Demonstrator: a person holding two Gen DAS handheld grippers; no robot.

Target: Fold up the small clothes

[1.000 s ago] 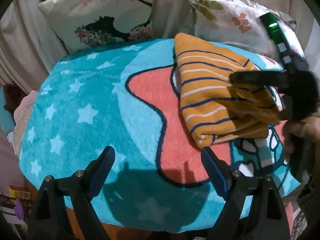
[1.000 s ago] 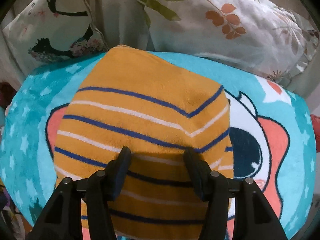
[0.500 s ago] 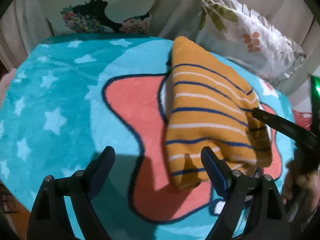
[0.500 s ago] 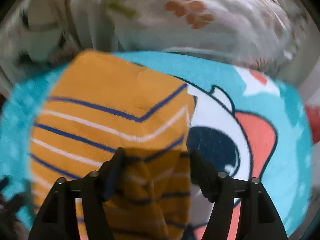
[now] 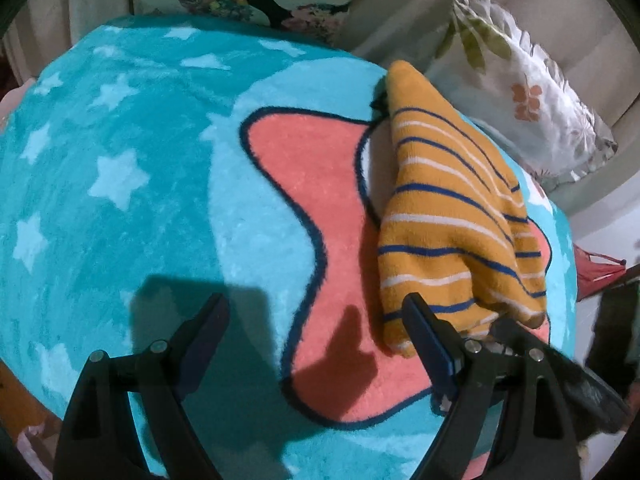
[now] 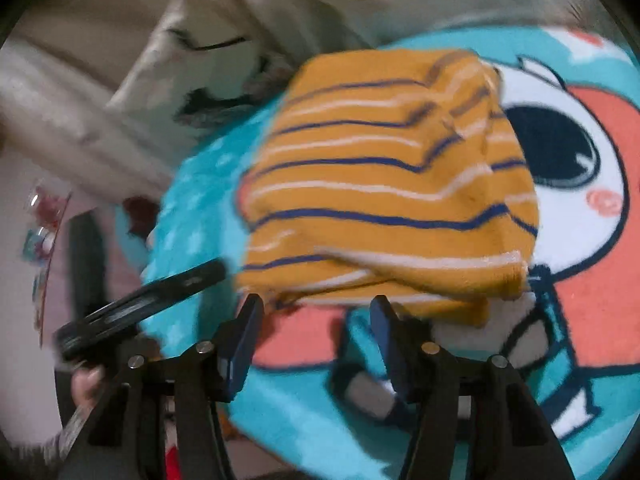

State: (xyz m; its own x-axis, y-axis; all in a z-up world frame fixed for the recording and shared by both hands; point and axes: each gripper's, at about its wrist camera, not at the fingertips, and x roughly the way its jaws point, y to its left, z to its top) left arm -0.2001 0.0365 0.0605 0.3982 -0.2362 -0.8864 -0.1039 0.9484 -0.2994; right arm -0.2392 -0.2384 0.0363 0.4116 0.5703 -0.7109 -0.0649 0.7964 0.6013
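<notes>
Though folded, garment lengthwise toward pillows.

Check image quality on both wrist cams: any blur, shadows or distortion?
Left wrist view: sharp; strong fisheye bend and dark corners; hard shadow of the left hand-held gripper falls on the blanket; striped shirt crisp. Right wrist view: heavy motion blur across the striped shirt, the pillows and the blanket; right hand-held gripper fairly sharp.

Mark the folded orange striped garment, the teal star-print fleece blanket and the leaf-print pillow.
Folded orange striped garment (image 5: 448,216): left wrist view, middle of top layer.
Teal star-print fleece blanket (image 5: 120,184): left wrist view, bare starred area.
Leaf-print pillow (image 5: 528,96): left wrist view, middle of cover.
</notes>
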